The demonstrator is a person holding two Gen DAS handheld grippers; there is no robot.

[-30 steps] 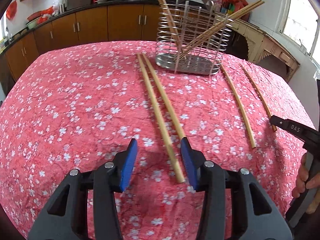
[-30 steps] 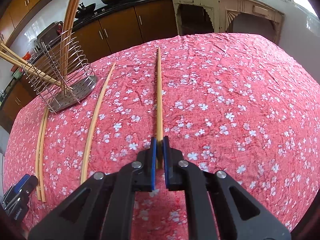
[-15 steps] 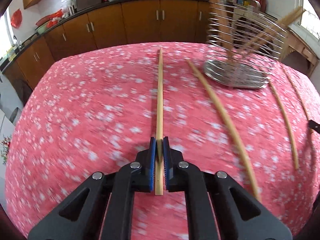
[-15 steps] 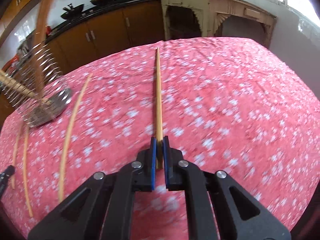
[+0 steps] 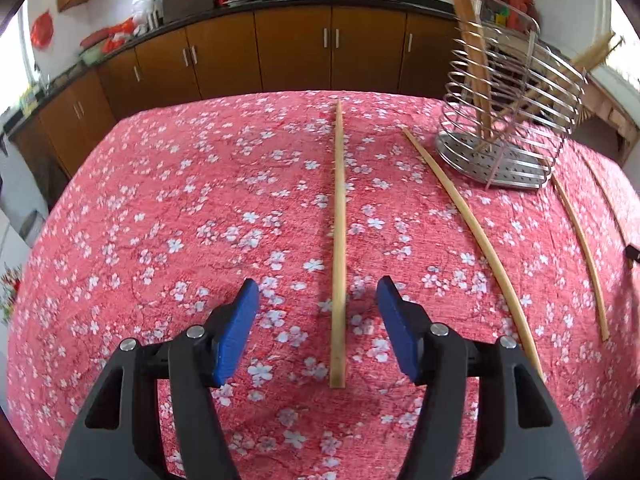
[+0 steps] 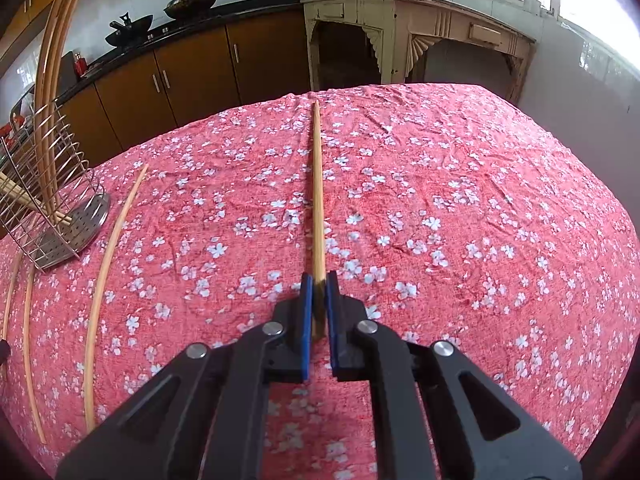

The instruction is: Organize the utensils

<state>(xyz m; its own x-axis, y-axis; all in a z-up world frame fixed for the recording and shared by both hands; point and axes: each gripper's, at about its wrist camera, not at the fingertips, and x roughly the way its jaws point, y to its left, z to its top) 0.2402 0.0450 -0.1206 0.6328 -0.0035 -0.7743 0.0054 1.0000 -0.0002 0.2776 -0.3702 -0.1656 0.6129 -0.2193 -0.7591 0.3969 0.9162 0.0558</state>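
Note:
My left gripper (image 5: pixel 318 290) is open, its blue pads either side of the near end of a long wooden chopstick (image 5: pixel 339 240) that lies on the red flowered tablecloth (image 5: pixel 160 220). My right gripper (image 6: pixel 319 282) is shut on the near end of another chopstick (image 6: pixel 317 184), which points away across the cloth. A wire utensil holder (image 5: pixel 508 120) with several chopsticks in it stands at the far right in the left wrist view and at the left edge in the right wrist view (image 6: pixel 52 208).
More loose chopsticks lie on the cloth: one (image 5: pixel 472 232) right of my left gripper, another (image 5: pixel 580 252) further right, and three (image 6: pixel 108 248) left of my right gripper. Brown kitchen cabinets (image 5: pixel 292 48) and a pale wooden side table (image 6: pixel 400 32) stand beyond the table.
My left gripper was open a second ago, shut on a chopstick half a second ago, and stands open around it now. My right gripper has stayed shut on its chopstick.

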